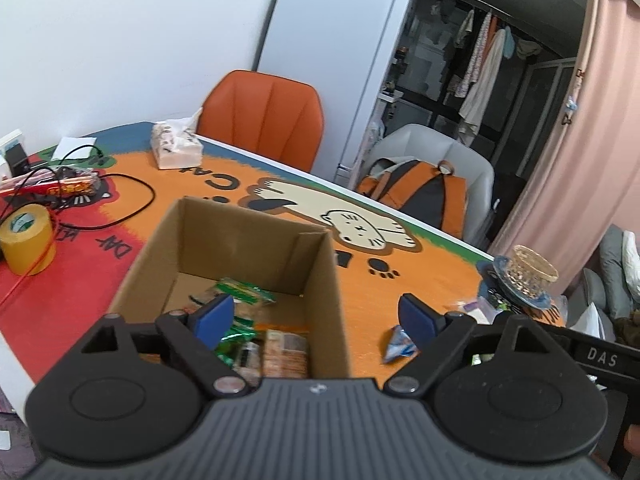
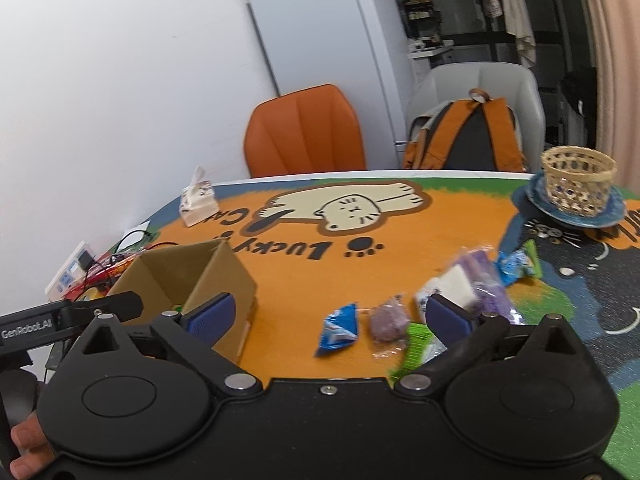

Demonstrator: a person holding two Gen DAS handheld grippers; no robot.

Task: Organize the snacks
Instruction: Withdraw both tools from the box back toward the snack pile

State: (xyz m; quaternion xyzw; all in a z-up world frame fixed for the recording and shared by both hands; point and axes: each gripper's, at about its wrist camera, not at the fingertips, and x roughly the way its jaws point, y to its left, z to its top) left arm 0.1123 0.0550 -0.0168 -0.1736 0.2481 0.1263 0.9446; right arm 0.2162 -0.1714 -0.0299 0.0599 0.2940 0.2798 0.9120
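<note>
Cardboard box (image 1: 240, 248) stands upright, mouth up, snack packets (image 1: 256, 332) inside.

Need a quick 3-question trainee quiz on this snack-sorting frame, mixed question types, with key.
1. True or false: the cardboard box is empty.
2. Which lies nearest the box on the table? A) blue packet B) woven basket C) tissue pack
3. Fill in: both the left gripper and the right gripper are ____ and hold nothing.

Key: 1 false, snack packets lie inside; 2 A; 3 open.
</note>
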